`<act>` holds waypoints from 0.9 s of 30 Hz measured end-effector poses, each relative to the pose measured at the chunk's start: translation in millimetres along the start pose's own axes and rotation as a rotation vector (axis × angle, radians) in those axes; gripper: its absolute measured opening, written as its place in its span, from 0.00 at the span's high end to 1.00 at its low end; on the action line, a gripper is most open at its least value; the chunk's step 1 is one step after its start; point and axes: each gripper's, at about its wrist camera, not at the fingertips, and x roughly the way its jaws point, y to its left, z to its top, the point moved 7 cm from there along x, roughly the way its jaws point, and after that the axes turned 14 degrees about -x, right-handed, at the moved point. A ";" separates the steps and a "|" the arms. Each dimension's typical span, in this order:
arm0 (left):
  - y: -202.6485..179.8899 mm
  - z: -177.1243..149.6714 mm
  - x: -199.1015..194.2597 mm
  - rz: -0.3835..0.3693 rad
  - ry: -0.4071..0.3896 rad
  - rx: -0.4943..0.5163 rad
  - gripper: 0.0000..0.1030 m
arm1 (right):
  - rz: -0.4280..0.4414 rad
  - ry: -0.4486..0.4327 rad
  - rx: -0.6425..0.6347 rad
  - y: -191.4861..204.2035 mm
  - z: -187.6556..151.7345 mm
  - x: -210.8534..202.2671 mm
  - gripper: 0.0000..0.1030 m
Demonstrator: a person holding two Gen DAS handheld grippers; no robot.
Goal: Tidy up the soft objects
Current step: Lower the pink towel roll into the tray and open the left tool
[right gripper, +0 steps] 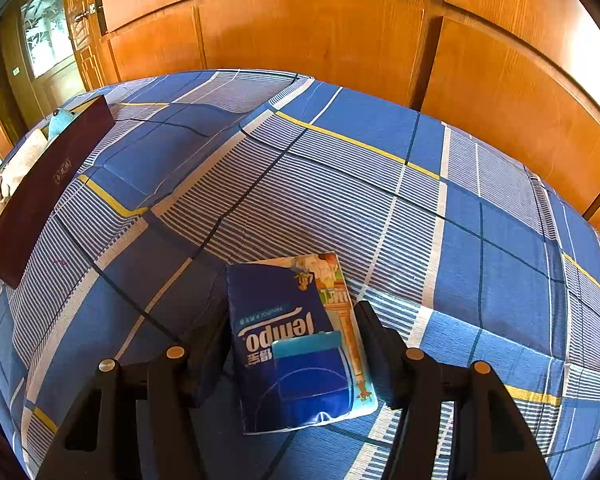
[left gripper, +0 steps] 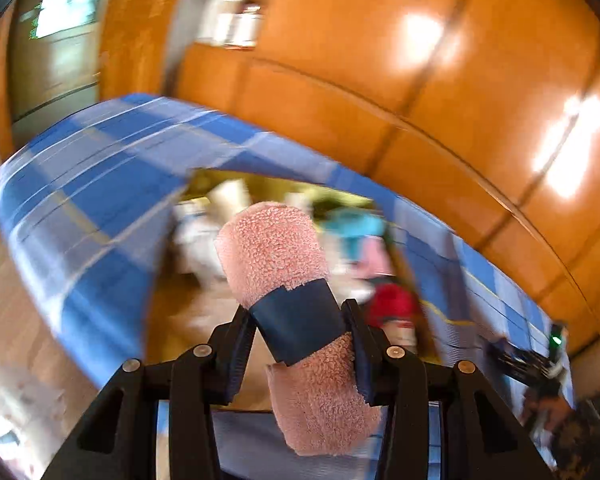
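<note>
- The left gripper (left gripper: 300,344) has its jaws pinching a rolled pink towel (left gripper: 296,304) by its dark blue band, held above an open box (left gripper: 172,312) of blurred soft toys on the bed.
- The right gripper (right gripper: 296,356) has its jaws spread either side of a Tempo tissue pack (right gripper: 292,344) lying on the blue plaid bedsheet (right gripper: 340,184).
- A dark box (right gripper: 40,200) sits at the bed's far left.
</note>
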 end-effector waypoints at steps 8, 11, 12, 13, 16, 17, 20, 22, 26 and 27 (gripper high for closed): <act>53.4 -2.0 4.5 0.070 0.025 -0.094 0.57 | -0.009 0.008 0.004 0.7 0.8 0.7 0.42; 31.8 -5.6 22.0 0.018 0.058 -0.074 0.57 | -0.013 0.011 0.006 0.8 1.7 1.4 0.42; 24.7 -6.3 28.3 0.001 0.072 -0.072 0.57 | -0.014 0.013 0.006 1.0 1.7 1.4 0.42; 18.2 -6.2 35.2 -0.017 0.086 -0.070 0.57 | -0.015 0.013 0.006 1.1 1.7 1.3 0.42; 5.5 -7.3 64.1 -0.015 0.125 -0.073 0.56 | -0.016 0.016 0.004 1.1 1.8 1.5 0.42; 4.6 -9.6 75.4 -0.010 0.149 -0.086 0.55 | -0.015 0.016 0.003 1.2 1.9 1.4 0.42; 9.0 -17.8 105.6 0.030 0.227 -0.123 0.52 | -0.012 0.018 -0.002 1.1 1.9 1.7 0.42; 14.2 -21.7 115.2 0.059 0.243 -0.125 0.51 | -0.010 0.019 -0.006 1.2 2.1 2.1 0.42; 24.5 -20.7 112.6 0.150 0.201 -0.062 0.47 | -0.004 0.020 -0.010 1.5 1.5 1.5 0.42; 26.7 -20.8 111.5 0.159 0.197 -0.054 0.42 | -0.003 0.020 -0.010 1.4 1.5 1.5 0.42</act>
